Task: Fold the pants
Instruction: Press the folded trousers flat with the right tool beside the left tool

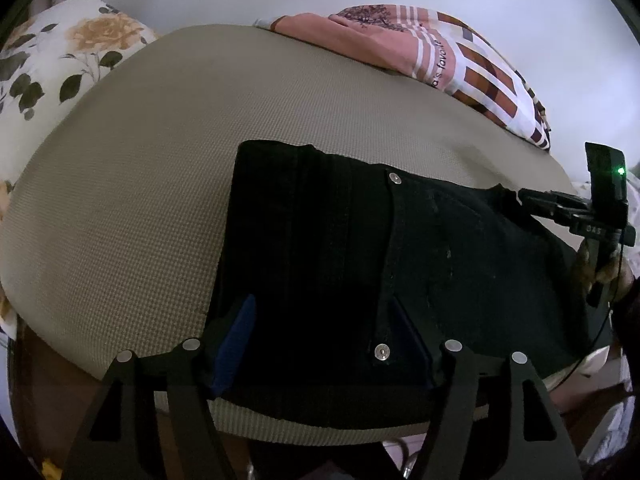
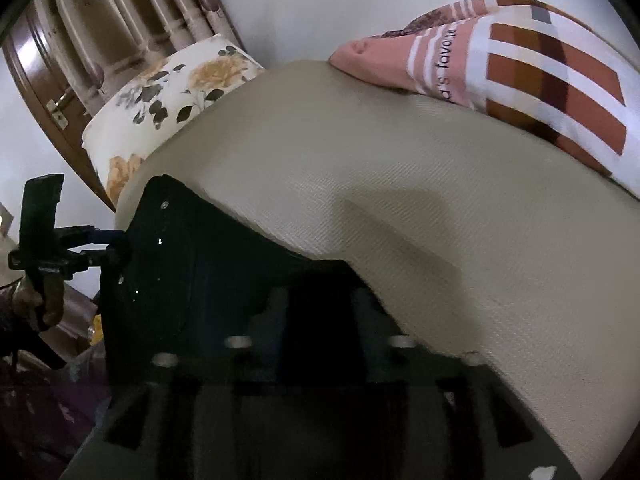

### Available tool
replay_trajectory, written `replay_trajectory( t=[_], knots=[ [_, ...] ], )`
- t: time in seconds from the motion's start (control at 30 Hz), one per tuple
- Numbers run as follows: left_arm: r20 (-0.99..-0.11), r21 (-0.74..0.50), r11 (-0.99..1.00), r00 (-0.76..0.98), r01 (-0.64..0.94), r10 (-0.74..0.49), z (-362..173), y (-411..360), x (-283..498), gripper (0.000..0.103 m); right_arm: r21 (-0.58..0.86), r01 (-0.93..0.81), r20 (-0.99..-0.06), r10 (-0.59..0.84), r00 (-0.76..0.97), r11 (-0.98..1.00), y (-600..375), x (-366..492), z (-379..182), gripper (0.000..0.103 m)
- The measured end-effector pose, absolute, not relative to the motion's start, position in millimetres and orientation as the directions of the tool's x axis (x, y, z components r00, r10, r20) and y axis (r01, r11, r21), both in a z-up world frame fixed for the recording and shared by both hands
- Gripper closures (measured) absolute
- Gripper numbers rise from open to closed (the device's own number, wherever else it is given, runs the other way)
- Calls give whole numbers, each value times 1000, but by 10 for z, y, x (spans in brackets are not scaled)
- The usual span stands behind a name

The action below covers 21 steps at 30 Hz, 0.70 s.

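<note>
With the black pants folded compactly on the beige mattress, the left gripper hovers, jaws spread, the right gripper pinches the right-hand edge, likely final smoothing.

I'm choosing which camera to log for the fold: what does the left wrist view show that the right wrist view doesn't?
Left wrist only: the pants' metal snaps sharply, its own open left tongs over the black pants, and the right tongs at the pants' far edge.

Right wrist only: a wooden door and curtains.

Both: beige mattress, floral pillow, pink patterned pillow.
</note>
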<state>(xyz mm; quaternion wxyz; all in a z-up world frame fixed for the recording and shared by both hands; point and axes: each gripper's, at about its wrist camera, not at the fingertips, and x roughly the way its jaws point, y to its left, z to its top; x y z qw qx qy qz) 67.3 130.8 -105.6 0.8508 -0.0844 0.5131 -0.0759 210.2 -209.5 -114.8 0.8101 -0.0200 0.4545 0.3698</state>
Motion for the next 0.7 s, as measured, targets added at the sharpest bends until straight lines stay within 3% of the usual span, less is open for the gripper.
replay_trajectory(
  t=[0.13,0.43,0.7],
  knots=[
    [-860,-217,975,463,44,-212,-1069,1287,683,30,321,-619,-771,577,269,717,-2018,2154,-1219,58],
    [-861,-170,983,473,72,-183,-1083,1204,663,26,266,-667,-789,555,264,696,-1792,2161,-1216,88],
    [-837,-128,991,532,32,-125,-1064,1257,673,26,210,-560,-755,496,428,802,-1835,2157,-1250,98]
  ],
)
